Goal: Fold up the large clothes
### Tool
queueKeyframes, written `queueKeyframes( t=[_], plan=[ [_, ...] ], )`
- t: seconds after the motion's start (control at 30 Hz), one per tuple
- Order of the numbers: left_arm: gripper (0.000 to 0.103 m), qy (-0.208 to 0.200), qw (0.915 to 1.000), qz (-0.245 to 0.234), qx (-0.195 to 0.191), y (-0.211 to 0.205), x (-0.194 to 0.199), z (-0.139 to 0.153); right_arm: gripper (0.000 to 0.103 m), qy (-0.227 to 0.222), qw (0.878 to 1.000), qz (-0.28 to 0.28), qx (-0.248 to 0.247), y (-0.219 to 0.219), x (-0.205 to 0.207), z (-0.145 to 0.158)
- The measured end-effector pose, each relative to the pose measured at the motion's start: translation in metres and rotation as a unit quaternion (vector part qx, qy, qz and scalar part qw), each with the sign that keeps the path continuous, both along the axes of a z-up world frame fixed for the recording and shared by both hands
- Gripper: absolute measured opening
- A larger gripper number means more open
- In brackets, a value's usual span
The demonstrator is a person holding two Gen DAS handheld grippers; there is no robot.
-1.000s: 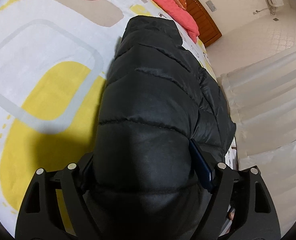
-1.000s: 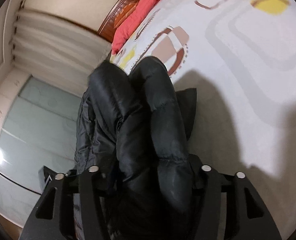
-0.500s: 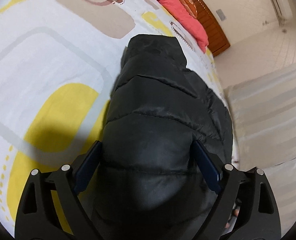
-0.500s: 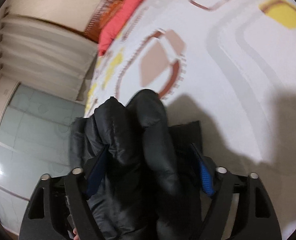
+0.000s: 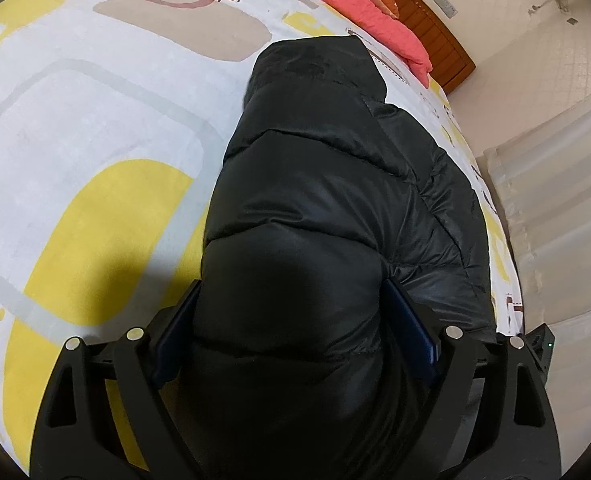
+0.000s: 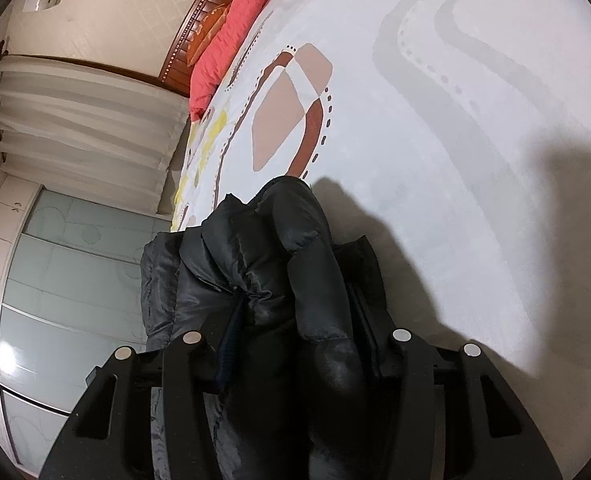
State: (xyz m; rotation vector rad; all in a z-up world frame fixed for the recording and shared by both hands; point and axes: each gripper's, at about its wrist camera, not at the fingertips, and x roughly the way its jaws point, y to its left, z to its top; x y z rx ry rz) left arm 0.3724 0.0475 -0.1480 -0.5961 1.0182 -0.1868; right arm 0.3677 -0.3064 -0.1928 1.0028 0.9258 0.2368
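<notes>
The left tongs stand spread wide with a fat roll of the black puffer jacket filling the gap; the blue pads lie against its sides, so this reads as a broad hold on the bulk, not empty tongs. The right tongs are closing on a narrower bunch of the same jacket, with several quilted folds gathered between the pads.

The jacket lies on the bed, along its right edge in the left view, the rounded far end reaching toward the pink pillow and the wooden headboard. In the right view part of it seems to hang over the bed's near left edge.

The step looks like carrying a gathered section over to lay it down as a fold. To do it well, both tongs should bite through all the layers, since slick padded fabric slips and springs back. The right tongs need a firm pinch before any pull. Both hands should travel together at one height so the fold line stays straight, then set the bulk flat and press out trapped air before letting go.

Count: two tongs, one jacket, one bed with a patterned sheet, one pink pillow, one headboard, a pale curtain, and glass doors near it.
</notes>
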Motion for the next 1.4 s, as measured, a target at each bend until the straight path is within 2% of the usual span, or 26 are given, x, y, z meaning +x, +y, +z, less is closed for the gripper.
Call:
queueKeyframes(
  t=[0.5,0.6,0.7,0.8,0.97,1.17,1.4],
  plan=[
    [0.09,-0.002,0.9999,-0.004,-0.013,0.006,-0.001,-0.001,0.05,-0.015,1.0,-0.003,0.028,-0.01,-0.013,-0.003],
    [0.092,0.008,0.9996,-0.007,-0.027,0.01,0.001,0.001,0.055,-0.014,1.0,-0.002,0.026,-0.01,-0.014,0.002],
    [0.096,0.024,0.9986,-0.006,-0.047,0.018,0.0,0.002,0.065,-0.013,1.0,-0.005,0.015,-0.012,-0.017,0.01],
    [0.096,0.027,0.9984,0.002,-0.05,0.025,-0.008,0.008,0.072,-0.01,1.0,-0.016,0.001,-0.015,-0.025,0.019],
    [0.096,0.003,0.9998,0.013,-0.012,0.028,-0.03,0.026,0.072,-0.004,0.999,-0.028,-0.015,-0.019,-0.039,0.031],
    [0.096,-0.014,0.9989,0.005,0.045,0.018,-0.064,0.048,0.072,-0.006,0.997,-0.034,-0.075,-0.014,-0.066,0.056],
    [0.096,-0.045,0.9918,-0.023,0.117,-0.005,-0.107,0.065,0.072,-0.01,0.989,-0.03,-0.142,0.004,-0.111,0.084]
  ],
)
